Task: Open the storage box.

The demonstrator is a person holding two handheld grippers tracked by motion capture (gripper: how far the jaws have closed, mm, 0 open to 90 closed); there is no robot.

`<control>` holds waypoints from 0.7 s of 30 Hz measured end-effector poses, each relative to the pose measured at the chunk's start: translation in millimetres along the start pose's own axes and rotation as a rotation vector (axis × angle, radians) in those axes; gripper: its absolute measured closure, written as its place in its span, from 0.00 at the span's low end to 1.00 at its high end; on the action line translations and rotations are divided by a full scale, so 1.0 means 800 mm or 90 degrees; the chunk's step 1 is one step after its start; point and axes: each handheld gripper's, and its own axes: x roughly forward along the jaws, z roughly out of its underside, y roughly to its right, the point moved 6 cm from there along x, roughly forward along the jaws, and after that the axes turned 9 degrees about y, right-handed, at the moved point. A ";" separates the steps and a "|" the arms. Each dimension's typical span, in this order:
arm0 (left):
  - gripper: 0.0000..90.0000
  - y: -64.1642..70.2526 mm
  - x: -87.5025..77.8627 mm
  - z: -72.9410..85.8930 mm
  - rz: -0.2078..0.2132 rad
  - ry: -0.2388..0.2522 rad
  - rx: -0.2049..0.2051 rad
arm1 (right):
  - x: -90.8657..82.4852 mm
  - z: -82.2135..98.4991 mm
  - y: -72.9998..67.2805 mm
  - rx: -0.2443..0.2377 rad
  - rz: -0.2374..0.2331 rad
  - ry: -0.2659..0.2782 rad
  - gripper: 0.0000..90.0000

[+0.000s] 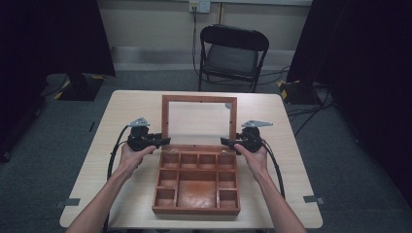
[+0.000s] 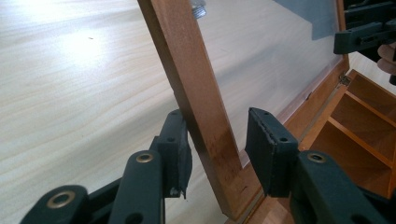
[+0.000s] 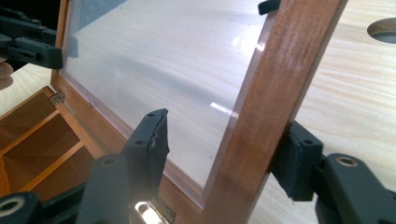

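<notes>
Pale wood worktop (image 1: 126,107), carrying one compartmented wooden box (image 1: 196,182) at its centre, its glass-paned lid (image 1: 199,120) raised upright on rear hinges. Left gripper (image 2: 218,142) and right gripper (image 3: 229,149) each straddle a lid side rail, jaws parted, pads not pressing. Advice: withdraw both evenly sideways, lest the lid drop.

Open wooden box (image 1: 196,183) on table (image 1: 131,107)

In the left gripper view, we see the lid frame (image 2: 196,102) cut off at 12 o'clock and the compartments (image 2: 364,126) at 3 o'clock. In the right gripper view, the desk hole (image 3: 384,30) is cut at 3 o'clock. In the high view, the desk (image 1: 126,111) near edge hides both forearms' elbows.
</notes>
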 end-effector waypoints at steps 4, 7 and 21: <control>0.65 -0.001 -0.001 0.003 -0.001 -0.009 -0.001 | 0.005 0.002 0.000 0.005 -0.001 -0.002 0.44; 0.64 -0.002 0.000 0.004 -0.003 -0.008 -0.009 | 0.006 0.003 0.002 0.010 0.001 -0.004 0.42; 0.56 -0.013 0.007 0.012 -0.001 -0.025 -0.050 | 0.015 0.014 0.012 0.033 0.009 -0.027 0.33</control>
